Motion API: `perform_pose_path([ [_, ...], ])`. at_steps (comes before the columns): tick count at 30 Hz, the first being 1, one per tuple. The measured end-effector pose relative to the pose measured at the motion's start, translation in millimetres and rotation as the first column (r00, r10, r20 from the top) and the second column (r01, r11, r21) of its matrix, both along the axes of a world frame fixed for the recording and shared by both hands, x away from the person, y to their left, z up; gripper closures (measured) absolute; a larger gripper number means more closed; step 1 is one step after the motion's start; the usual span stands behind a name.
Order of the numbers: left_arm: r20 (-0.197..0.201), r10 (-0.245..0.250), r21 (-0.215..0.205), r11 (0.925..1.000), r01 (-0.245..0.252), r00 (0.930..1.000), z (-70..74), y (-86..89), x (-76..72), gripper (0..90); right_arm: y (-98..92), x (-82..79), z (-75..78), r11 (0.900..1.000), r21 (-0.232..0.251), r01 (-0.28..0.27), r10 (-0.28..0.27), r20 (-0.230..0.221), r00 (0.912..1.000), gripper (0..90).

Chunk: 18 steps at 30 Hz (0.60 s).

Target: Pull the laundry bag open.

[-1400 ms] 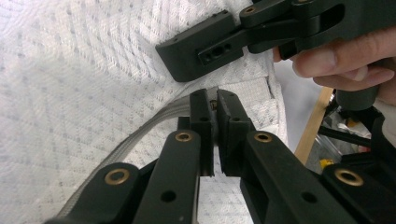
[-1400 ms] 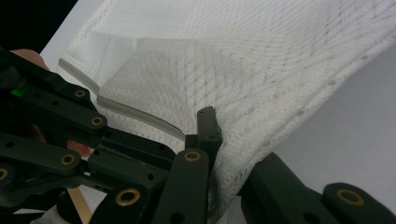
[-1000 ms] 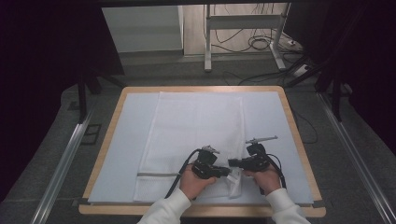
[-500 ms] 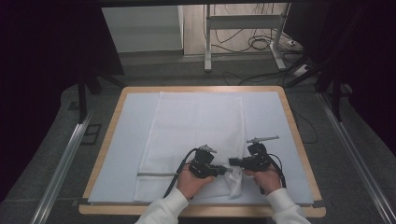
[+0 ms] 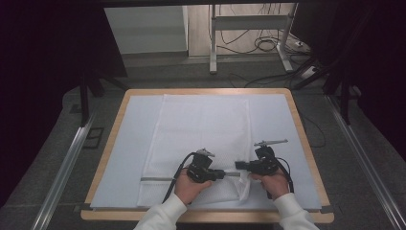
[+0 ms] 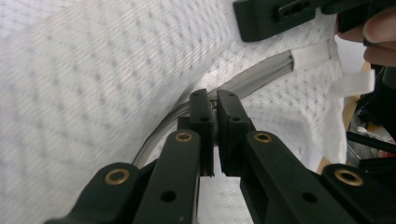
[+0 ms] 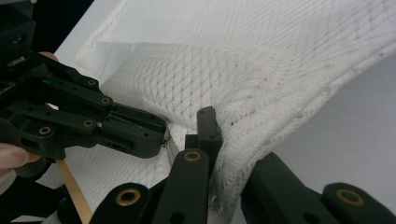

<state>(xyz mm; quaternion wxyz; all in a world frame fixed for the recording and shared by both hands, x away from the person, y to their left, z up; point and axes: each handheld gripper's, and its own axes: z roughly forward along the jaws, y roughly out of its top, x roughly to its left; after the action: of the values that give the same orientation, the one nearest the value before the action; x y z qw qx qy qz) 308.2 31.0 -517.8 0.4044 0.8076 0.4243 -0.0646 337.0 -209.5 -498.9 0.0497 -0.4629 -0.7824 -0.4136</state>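
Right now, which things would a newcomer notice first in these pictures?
First, the white mesh zippered laundry bag lying flat on the pale blue sheet over the wooden-edged table. Next, near the bag's front edge, the left tool shut on the grey zipper strip, and the right tool shut on the mesh beside it.

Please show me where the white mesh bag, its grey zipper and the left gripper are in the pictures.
white mesh bag (image 5: 201, 129): high view, the flat middle of the mesh.
grey zipper (image 6: 261, 79): left gripper view, the grey band near its far end.
left gripper (image 6: 214, 105): left gripper view, between the fingertips, closed on the zipper.
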Motion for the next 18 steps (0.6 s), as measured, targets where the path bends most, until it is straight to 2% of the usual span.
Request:
perform_pose_path([
  [3, 0.002, 0.0, -0.005, 1.0, 0.0, 1.0, 1.3, 2.5, 0.5, 86.7, -0.4, -0.4, 0.6, 1.0, 0.007, 0.002, -0.002, 0.005, 1.0, 89.0],
  [8, 0.024, -0.012, 0.017, 0.9998, 0.011, 0.9997, 0.4, 8.8, -1.1, 86.7, -0.9, -0.1, 0.4, 1.0, -0.001, 0.002, -0.002, 0.012, 0.9999, 89.0],
  [13, 0.011, -0.02, 0.004, 0.9998, 0.02, 0.9997, -2.0, 15.0, 0.8, 86.7, -0.7, 0.4, -0.2, 1.0, 0.003, 0.004, -0.004, 0.014, 0.9999, 89.0],
  [18, 0.01, -0.003, -0.006, 1.0, 0.004, 0.9999, -0.2, 17.6, 0.6, 86.7, -1.7, 0.9, 0.2, 1.0, 0.001, 0.003, -0.003, 0.017, 0.9999, 89.0],
])
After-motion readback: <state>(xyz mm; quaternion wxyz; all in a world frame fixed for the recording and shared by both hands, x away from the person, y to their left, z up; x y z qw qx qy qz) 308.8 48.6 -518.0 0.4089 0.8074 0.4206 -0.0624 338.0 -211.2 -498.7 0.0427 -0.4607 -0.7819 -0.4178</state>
